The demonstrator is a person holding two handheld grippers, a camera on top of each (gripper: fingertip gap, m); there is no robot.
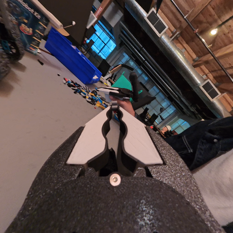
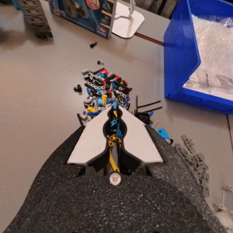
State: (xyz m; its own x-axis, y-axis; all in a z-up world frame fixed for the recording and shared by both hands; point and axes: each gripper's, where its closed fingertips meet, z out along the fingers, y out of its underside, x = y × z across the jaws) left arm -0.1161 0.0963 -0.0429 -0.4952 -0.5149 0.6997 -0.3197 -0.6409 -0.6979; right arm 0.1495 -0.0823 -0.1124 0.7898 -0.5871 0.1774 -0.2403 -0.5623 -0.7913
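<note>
My left gripper (image 1: 114, 108) is shut on a small grey building piece (image 1: 114, 105) and holds it in the air, tilted, above the table. Just beyond it, a hand (image 1: 124, 105) holds my right gripper (image 1: 97, 89). In the right wrist view, my right gripper (image 2: 115, 107) is shut on a small blue piece (image 2: 115, 104) pinched at its tips. It hangs right over a pile of small black, grey, blue, yellow and red building pieces (image 2: 104, 90). The pile also shows in the left wrist view (image 1: 87, 92).
A blue bin (image 2: 181, 63) holding clear plastic bags stands right of the pile; it also shows in the left wrist view (image 1: 70, 56). A printed box (image 2: 85, 16) and a white stand base (image 2: 127, 24) are at the back. A grey built assembly (image 2: 192, 162) lies at the right. Stray black pieces (image 2: 93, 44) dot the grey table (image 2: 37, 88).
</note>
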